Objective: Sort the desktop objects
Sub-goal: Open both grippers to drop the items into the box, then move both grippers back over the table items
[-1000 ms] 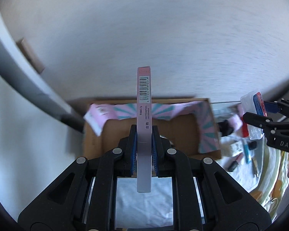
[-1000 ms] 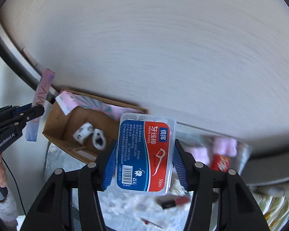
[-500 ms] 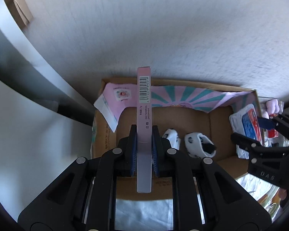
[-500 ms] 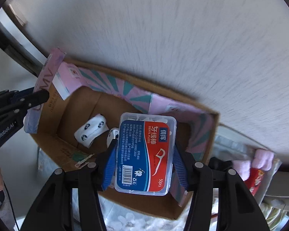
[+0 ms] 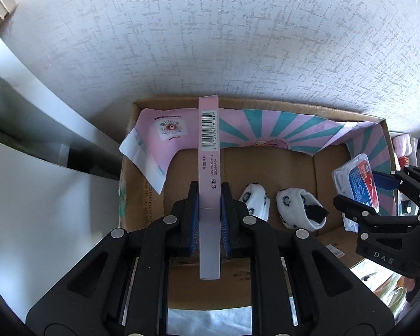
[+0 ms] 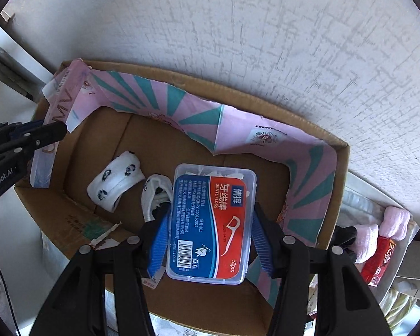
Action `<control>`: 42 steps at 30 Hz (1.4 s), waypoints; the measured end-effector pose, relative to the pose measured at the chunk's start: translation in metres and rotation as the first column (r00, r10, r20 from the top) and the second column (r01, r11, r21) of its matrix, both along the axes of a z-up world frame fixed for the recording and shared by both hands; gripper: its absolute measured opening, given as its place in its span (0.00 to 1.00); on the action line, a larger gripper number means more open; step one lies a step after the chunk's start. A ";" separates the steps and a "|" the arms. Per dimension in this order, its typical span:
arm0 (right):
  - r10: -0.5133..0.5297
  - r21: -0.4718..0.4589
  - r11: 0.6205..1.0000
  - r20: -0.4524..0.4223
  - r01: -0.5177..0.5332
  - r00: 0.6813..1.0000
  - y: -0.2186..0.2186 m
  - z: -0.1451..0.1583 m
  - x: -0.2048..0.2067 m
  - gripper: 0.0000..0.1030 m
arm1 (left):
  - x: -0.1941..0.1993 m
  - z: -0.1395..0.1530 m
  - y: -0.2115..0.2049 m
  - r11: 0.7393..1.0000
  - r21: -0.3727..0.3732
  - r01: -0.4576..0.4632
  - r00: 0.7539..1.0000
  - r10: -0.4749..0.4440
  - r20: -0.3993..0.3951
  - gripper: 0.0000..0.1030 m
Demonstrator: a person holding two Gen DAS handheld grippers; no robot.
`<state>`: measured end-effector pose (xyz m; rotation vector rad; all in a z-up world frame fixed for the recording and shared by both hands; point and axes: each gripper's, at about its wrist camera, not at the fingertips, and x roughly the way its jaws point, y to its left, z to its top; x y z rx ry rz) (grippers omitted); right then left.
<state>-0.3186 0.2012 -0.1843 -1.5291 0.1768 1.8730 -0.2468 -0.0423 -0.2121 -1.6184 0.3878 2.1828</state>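
I saw the left hand-held gripper point(image 5: 209, 212) opening around the slim pink box point(image 5: 209, 151); the right hand-held gripper point(image 6: 210, 240) clamped the floss case point(image 6: 211, 224), mid-frame over the cardboard box point(image 6: 341, 173).

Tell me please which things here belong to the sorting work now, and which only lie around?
In the job:
- slim pink carton, left gripper opening
- clear plastic floss box in right gripper
- brown cardboard box

Lying about:
- two white rolled socks
- pink foam pieces
- red packet
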 end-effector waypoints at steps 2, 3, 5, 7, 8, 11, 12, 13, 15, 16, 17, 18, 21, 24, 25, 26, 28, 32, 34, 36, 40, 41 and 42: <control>-0.022 -0.004 1.000 0.007 0.022 1.000 0.000 -0.002 -0.001 0.50 | -0.001 0.001 0.001 1.000 -0.018 -0.015 1.000 0.015 -0.006 0.58; -0.025 -0.003 1.000 0.017 0.025 1.000 0.001 -0.004 -0.002 0.51 | -0.001 0.000 0.001 1.000 -0.020 -0.022 1.000 0.023 0.006 1.00; -0.041 -0.006 0.999 0.021 0.041 0.999 0.002 -0.004 -0.002 0.77 | 0.000 -0.001 0.001 1.000 0.014 -0.025 0.999 0.024 0.044 1.00; -0.067 -0.036 0.997 -0.008 0.067 0.998 0.003 -0.003 0.000 0.96 | 0.003 0.001 0.003 0.999 0.042 -0.011 0.998 0.009 0.054 1.00; -0.082 -0.056 0.995 -0.017 0.081 0.996 0.004 -0.002 0.001 1.00 | 0.006 0.002 0.005 1.000 0.030 -0.006 0.999 0.005 0.042 1.00; -0.082 -0.052 0.995 -0.016 0.082 0.996 0.001 -0.001 0.002 1.00 | 0.014 0.009 0.012 1.000 0.005 0.006 1.000 -0.006 -0.014 1.00; -0.071 -0.026 0.997 -0.011 0.071 0.997 -0.002 0.001 0.002 1.00 | 0.016 0.013 0.014 1.000 0.013 0.008 1.000 -0.008 -0.020 1.00; -0.062 -0.008 0.998 -0.010 0.062 0.998 -0.005 0.004 0.003 1.00 | 0.018 0.015 0.017 1.000 0.020 0.008 1.000 -0.008 -0.021 1.00; -0.058 -0.009 0.998 -0.020 0.058 0.998 -0.011 0.008 0.003 1.00 | 0.019 0.020 0.017 0.999 0.034 0.003 1.000 -0.002 -0.021 1.00; -0.059 -0.014 0.998 -0.028 0.058 0.998 -0.013 0.010 0.004 1.00 | 0.020 0.022 0.018 0.999 0.035 0.002 1.000 -0.001 -0.021 1.00; -0.058 -0.018 0.998 -0.035 0.057 0.998 -0.016 0.012 0.003 1.00 | 0.021 0.025 0.019 0.999 0.036 0.003 1.000 -0.002 -0.026 1.00; -0.055 -0.021 0.998 -0.042 0.054 0.998 -0.019 0.015 0.004 1.00 | 0.022 0.028 0.020 0.999 0.034 0.005 0.999 -0.004 -0.039 1.00; -0.055 -0.023 0.998 -0.057 0.053 0.997 -0.026 0.023 0.009 1.00 | 0.024 0.038 0.015 0.999 0.045 0.001 0.998 0.002 -0.056 1.00; -0.067 -0.056 0.997 -0.103 0.061 0.992 -0.031 0.029 0.016 1.00 | 0.025 0.042 0.012 0.997 0.083 -0.008 0.998 0.013 -0.058 1.00; -0.073 -0.063 0.996 -0.113 0.067 0.991 -0.033 0.030 0.018 1.00 | 0.027 0.044 0.014 0.997 0.079 -0.013 0.998 0.018 -0.066 1.00; -0.079 -0.065 0.995 -0.123 0.071 0.989 -0.036 0.032 0.021 1.00 | 0.030 0.046 0.017 0.997 0.072 -0.015 0.997 0.020 -0.075 1.00; -0.097 -0.077 0.993 -0.135 0.087 0.986 -0.039 0.035 0.018 1.00 | 0.036 0.055 0.015 0.998 0.063 -0.023 0.996 0.028 -0.087 1.00; -0.117 -0.046 0.993 -0.155 0.111 0.981 -0.047 0.045 0.030 1.00 | 0.050 0.074 0.020 0.997 0.070 -0.043 0.989 0.052 -0.139 1.00; -0.128 -0.029 0.992 -0.181 0.125 0.975 -0.053 0.060 0.045 1.00 | 0.056 0.084 0.024 0.997 0.068 -0.039 0.986 0.049 -0.158 1.00; -0.149 -0.037 0.989 -0.205 0.145 0.967 -0.052 0.071 0.061 1.00 | 0.063 0.096 0.029 0.996 0.079 -0.031 0.983 0.044 -0.177 1.00; -0.183 0.005 0.982 -0.205 0.188 0.961 -0.057 0.095 0.095 1.00 | 0.081 0.116 0.045 0.995 0.096 0.013 0.979 0.007 -0.203 1.00; -0.184 0.031 0.981 -0.195 0.194 0.963 -0.060 0.104 0.104 1.00 | 0.085 0.118 0.050 0.994 0.103 0.026 0.979 -0.004 -0.203 1.00; -0.186 0.059 0.978 -0.186 0.200 0.965 -0.063 0.112 0.114 1.00 | 0.091 0.122 0.055 0.993 0.112 0.044 0.978 -0.020 -0.209 1.00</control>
